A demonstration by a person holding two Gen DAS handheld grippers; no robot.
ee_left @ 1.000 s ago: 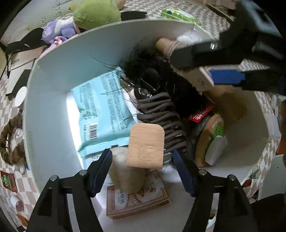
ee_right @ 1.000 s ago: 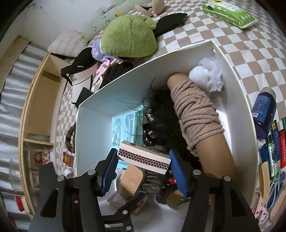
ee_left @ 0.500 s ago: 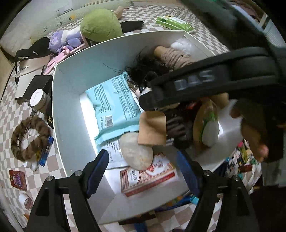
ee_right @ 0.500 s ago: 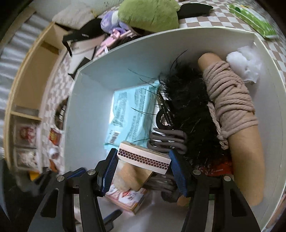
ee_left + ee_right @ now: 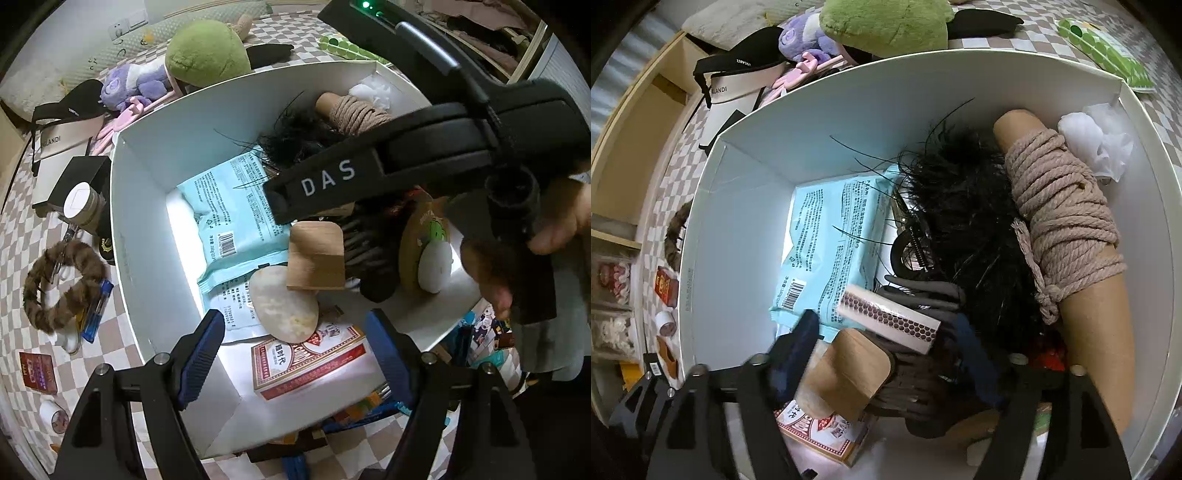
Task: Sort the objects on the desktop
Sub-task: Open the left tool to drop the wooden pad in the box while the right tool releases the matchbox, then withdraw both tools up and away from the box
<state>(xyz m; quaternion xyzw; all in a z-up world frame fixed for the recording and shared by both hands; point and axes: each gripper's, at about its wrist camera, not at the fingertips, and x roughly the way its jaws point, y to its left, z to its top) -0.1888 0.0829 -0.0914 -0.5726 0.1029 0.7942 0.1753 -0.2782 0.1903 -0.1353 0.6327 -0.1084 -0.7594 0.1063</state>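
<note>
Checkered cloth covers the bench (image 5: pixel 22 236) under everything, and on it sits the white box (image 5: pixel 746 206) I am sorting into.

Nearest me, at the bottom of the left wrist view, my left gripper (image 5: pixel 295 354) hangs with its jaws apart and nothing between them, over the near end of the box. Just past its fingers lie a red-and-white card box (image 5: pixel 306 363) and a pale oval stone (image 5: pixel 284 306), with a tan wooden block (image 5: pixel 316 258) leaning beyond.

At the bottom of the right wrist view, my right gripper (image 5: pixel 886 343) is opening its jaws; its fingers are smeared with motion. The matchbox (image 5: pixel 890 319) with the honeycomb striking strip sits between them, long axis running from centre-left down to the right across the gap. I judge it is being let go, coming to rest on the grey ribbed clip (image 5: pixel 923 291) and the tan block. The right gripper is clearly the nearer one to it.

Farther in, left of centre, lies the light-blue packet (image 5: pixel 831 240); right of it the black feathery tuft (image 5: pixel 964 206), then the cardboard tube wound with rope (image 5: pixel 1067 229) along the right wall, and white plastic (image 5: pixel 1097 144) in the far corner.

Beyond the box, at the top of the frame, sit a green plush (image 5: pixel 882 22) and a purple plush (image 5: pixel 805 44).
</note>
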